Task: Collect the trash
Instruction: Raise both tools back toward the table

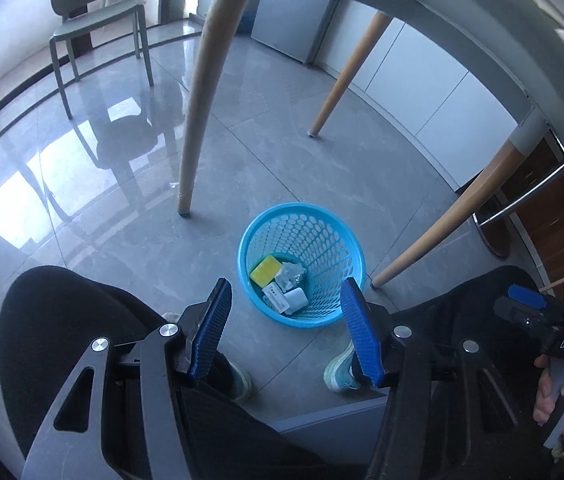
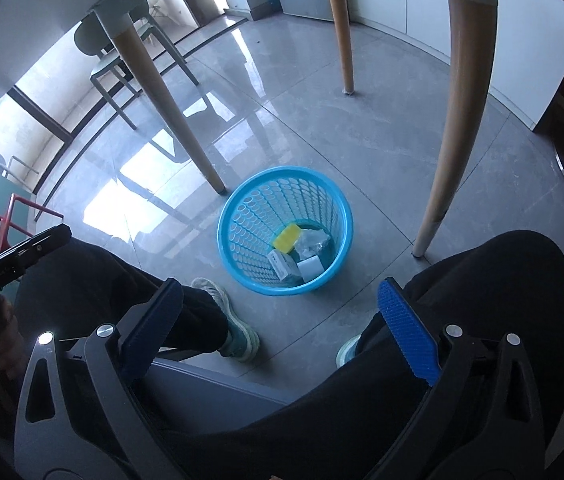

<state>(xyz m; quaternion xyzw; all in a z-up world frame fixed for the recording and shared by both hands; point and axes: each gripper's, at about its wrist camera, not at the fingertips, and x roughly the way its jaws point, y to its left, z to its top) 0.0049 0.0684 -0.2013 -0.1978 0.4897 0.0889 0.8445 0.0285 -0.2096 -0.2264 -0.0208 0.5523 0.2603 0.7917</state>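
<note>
A blue perforated plastic bin [image 1: 323, 236] stands on the grey floor under the table; it also shows in the right wrist view [image 2: 258, 216]. Inside lie a yellow sponge [image 1: 266, 270], crumpled clear wrap [image 1: 291, 274] and small white boxes [image 1: 285, 300]; the right wrist view shows the sponge [image 2: 287, 237] and boxes [image 2: 295, 267] too. My left gripper [image 1: 285, 308] is open and empty, held above the bin over the person's knees. My right gripper [image 2: 282, 312] is open and empty, also above the bin's near side.
Wooden table legs [image 1: 198, 120] [image 1: 453, 224] [image 2: 453, 120] stand around the bin, the white tabletop [image 1: 441, 8] overhead. A green chair [image 1: 98, 24] stands far left. The person's black-trousered legs and teal shoes [image 1: 341, 368] [image 2: 238, 340] flank the bin.
</note>
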